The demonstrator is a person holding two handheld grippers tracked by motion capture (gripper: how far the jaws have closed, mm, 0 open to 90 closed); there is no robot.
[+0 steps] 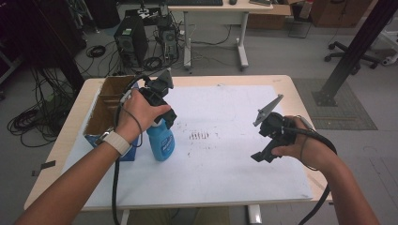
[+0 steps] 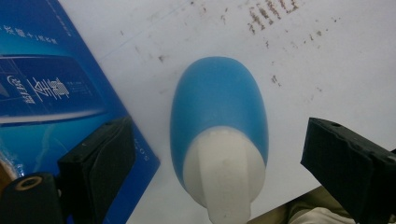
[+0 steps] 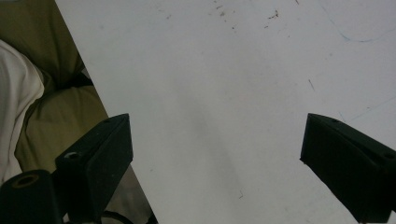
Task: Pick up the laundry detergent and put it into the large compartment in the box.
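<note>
A blue bottle (image 1: 161, 143) with a white cap stands upright on the white sheet (image 1: 225, 164), right beside a cardboard box (image 1: 101, 112). My left gripper (image 1: 164, 117) hovers directly over the bottle's top. In the left gripper view the bottle (image 2: 219, 93) sits between the wide-apart jaws of the left gripper (image 2: 217, 135), which touch nothing, and the white cap (image 2: 224, 172) is nearest the camera. My right gripper (image 1: 264, 151) is held above the sheet's right side. It is open, with bare white sheet (image 3: 224, 93) between the jaws of the right gripper (image 3: 215, 130).
The box has a blue printed side (image 2: 46, 84) and an open top. Brown smudges (image 1: 199, 136) mark the sheet's middle. The wooden table edge (image 1: 300, 98) borders the sheet. Behind the table are computer towers (image 1: 131, 44), cables and a desk (image 1: 216, 18). The person's lap (image 3: 51, 116) lies past the near edge.
</note>
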